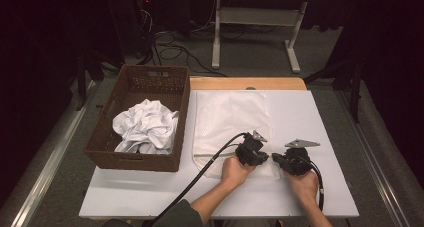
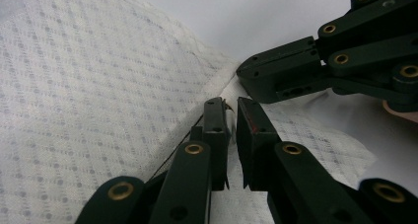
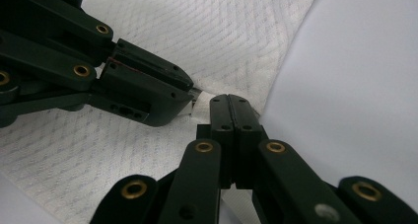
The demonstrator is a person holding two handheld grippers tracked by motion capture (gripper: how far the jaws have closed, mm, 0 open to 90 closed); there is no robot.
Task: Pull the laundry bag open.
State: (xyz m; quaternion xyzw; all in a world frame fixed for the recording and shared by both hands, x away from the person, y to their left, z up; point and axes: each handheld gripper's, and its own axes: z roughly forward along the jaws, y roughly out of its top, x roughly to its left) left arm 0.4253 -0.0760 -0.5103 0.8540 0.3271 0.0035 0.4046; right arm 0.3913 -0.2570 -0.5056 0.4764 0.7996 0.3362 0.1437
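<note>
High view first: a white cloth (image 1: 232, 132) lies spread flat on the white table (image 1: 320, 197), just right of a brown wicker basket (image 1: 137, 119) that holds a crumpled white garment (image 1: 145, 127). Both grippers meet at the cloth's near right corner, left gripper (image 1: 260, 154) and right gripper (image 1: 277, 159) almost nose to nose.

Left gripper view now: the jaws stand a narrow slit apart, and the thin edge of the cloth (image 2: 98, 86) runs up between them. Whether the pads actually bite on it, I cannot tell; there is a sliver of gap. The other gripper's jaws come in from the right, tips at the same corner.

Right gripper view: these jaws (image 3: 230, 110) are pressed together, and the corner of the cloth (image 3: 207, 31) disappears right at their tips, so it looks pinched, thin as it is.

So where are we? My read: laying out and smoothing is done, one piece waits in the basket, and the hands are just securing this corner. No fold is made yet, so folding looks to be all ahead.
</note>
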